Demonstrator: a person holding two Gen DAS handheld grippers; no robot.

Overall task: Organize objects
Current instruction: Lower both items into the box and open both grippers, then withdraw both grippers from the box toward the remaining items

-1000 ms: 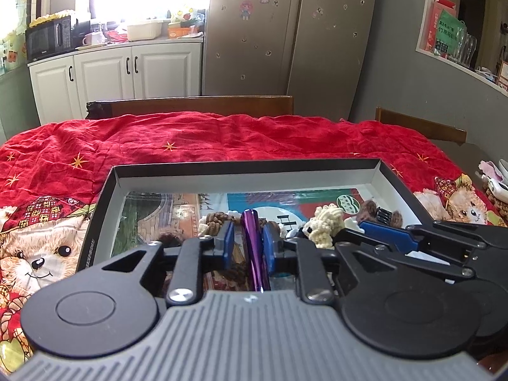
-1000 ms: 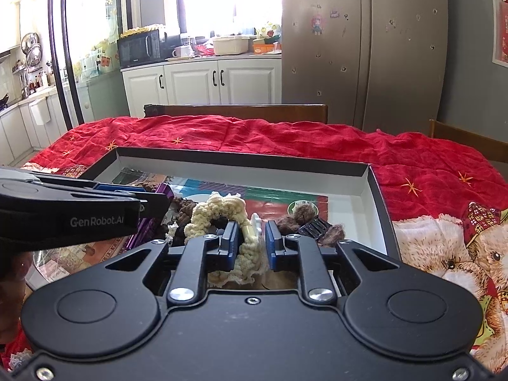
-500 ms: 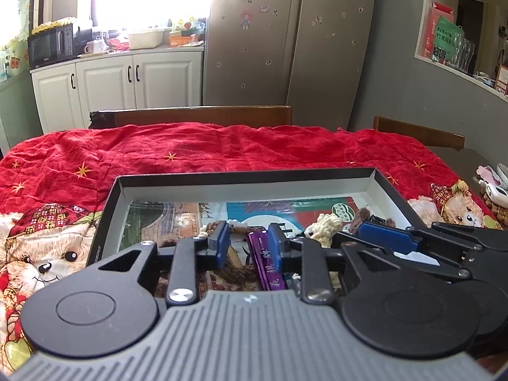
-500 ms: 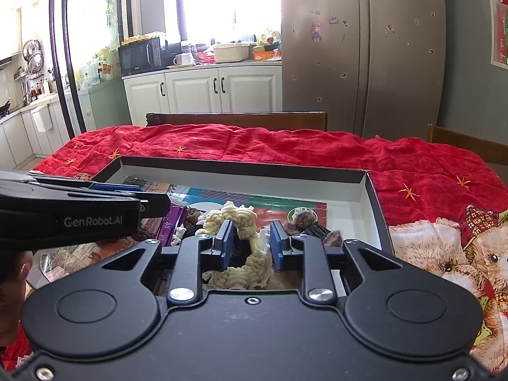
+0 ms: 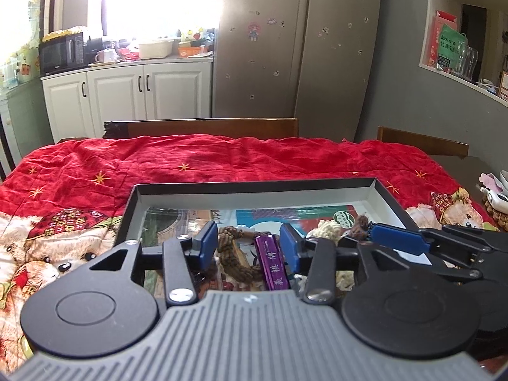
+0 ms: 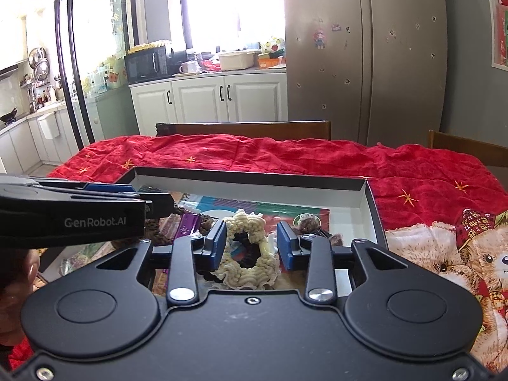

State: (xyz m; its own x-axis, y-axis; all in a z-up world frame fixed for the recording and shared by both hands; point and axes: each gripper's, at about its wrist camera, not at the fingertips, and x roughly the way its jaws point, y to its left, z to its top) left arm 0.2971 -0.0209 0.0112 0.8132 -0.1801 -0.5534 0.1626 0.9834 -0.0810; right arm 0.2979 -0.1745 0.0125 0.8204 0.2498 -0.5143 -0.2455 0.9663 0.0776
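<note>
– Grippers?
– My left gripper gapes wide over the purple box; my right gripper gapes wide around the cream scrunchie.
– Location?
– Both inside the black tray.

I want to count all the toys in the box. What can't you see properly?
- Left wrist view: near end of the purple box, hidden by the left tool.
- Right wrist view: cream scrunchie bottom, hidden by the right tool.
- Brown fuzzy bits: too small.
</note>
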